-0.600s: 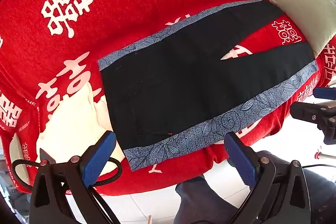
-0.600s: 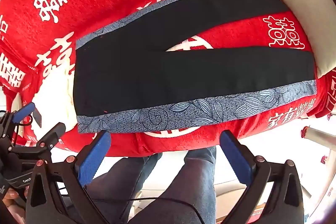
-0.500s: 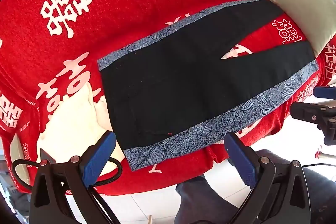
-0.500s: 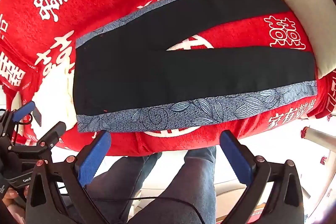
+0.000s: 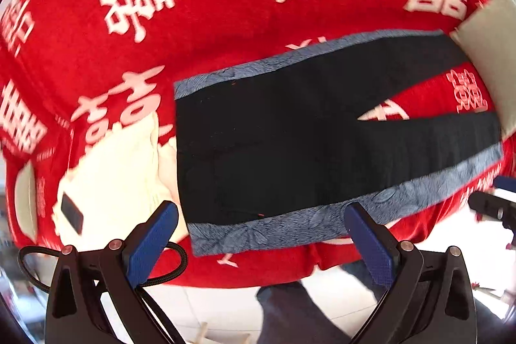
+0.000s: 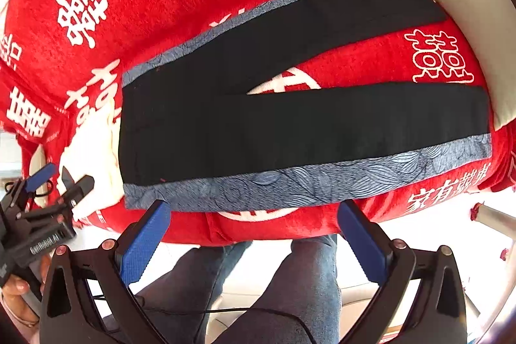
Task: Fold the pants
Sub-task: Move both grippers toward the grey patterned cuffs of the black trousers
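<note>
Black pants with blue-grey patterned side stripes lie flat on a red blanket, waist to the left, both legs spread to the right. They also show in the right wrist view. My left gripper is open and empty, hovering over the near waist corner and lower stripe. My right gripper is open and empty, just above the near stripe at the blanket's front edge. The left gripper also shows at the left of the right wrist view.
A cream cloth lies left of the waist with a small dark object on it. A pale cushion sits at the leg ends. The person's jeans-clad legs stand below the blanket's front edge. A black cable hangs near the left gripper.
Both grippers have moved forward and down toward the pants' near striped edge; the left one also shifted left toward the waist. Both stay open. The pants have not moved.
</note>
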Action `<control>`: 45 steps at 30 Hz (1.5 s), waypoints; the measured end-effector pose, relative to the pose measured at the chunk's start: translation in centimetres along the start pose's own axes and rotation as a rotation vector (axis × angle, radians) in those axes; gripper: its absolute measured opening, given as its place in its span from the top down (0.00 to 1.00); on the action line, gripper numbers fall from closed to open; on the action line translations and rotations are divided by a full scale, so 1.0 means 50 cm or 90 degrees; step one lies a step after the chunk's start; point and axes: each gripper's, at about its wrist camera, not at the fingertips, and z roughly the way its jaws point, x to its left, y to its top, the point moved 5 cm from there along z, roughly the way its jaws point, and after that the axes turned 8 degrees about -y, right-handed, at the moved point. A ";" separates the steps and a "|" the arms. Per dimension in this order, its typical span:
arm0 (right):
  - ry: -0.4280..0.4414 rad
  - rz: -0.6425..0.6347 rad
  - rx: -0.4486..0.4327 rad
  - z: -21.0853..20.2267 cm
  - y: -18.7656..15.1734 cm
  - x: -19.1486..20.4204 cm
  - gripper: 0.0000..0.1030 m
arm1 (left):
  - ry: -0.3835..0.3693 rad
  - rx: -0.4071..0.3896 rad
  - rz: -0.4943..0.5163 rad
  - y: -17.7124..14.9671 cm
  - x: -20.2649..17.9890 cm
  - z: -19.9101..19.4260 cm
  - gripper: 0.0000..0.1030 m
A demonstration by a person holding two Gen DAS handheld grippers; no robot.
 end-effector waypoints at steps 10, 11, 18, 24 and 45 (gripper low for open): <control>-0.008 -0.061 0.075 0.039 -0.023 -0.075 0.00 | 0.006 0.062 -0.143 -0.068 -0.036 0.024 0.00; -0.012 -0.060 0.078 0.041 -0.023 -0.078 0.00 | 0.009 0.059 -0.141 -0.073 -0.034 0.025 0.00; -0.047 -0.057 0.066 0.083 -0.040 -0.064 0.00 | 0.002 0.069 -0.129 -0.105 -0.013 0.076 0.00; -0.068 -0.051 0.066 0.141 -0.061 -0.038 0.00 | -0.003 0.094 -0.130 -0.140 0.019 0.147 0.00; -0.062 -0.051 0.022 0.311 -0.101 0.005 0.00 | -0.023 0.105 -0.182 -0.196 0.051 0.336 0.00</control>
